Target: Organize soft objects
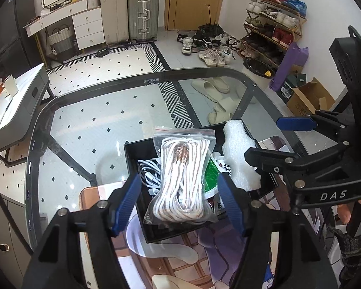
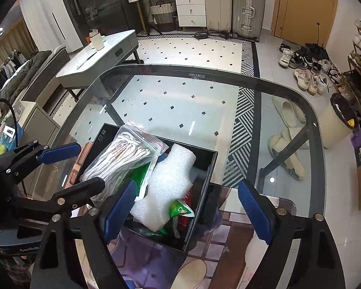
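Observation:
A black open box point(image 1: 132, 154) point(image 2: 210, 168) sits on the glass table, partly on a printed mat. In it lie a clear zip bag of white rope point(image 1: 183, 180) point(image 2: 118, 159), a white foam piece point(image 1: 237, 154) point(image 2: 170, 187), grey-white cables point(image 1: 149, 171) and green packets point(image 1: 210, 175) point(image 2: 180, 210). My left gripper point(image 1: 180, 204) is open, its fingers either side of the rope bag, just above it. My right gripper point(image 2: 187, 214) is open over the box's near right corner, beside the foam. Each gripper shows in the other's view, the right one point(image 1: 272, 142) and the left one point(image 2: 84, 166).
The glass table point(image 1: 103, 115) has a dark rim point(image 2: 228, 74). A printed mat point(image 1: 180, 260) point(image 2: 228, 236) lies under the box's near side. Below and beyond are slippers, shoes, a shoe rack, suitcases, a grey side table point(image 2: 103, 55) and a cardboard box point(image 1: 308, 98).

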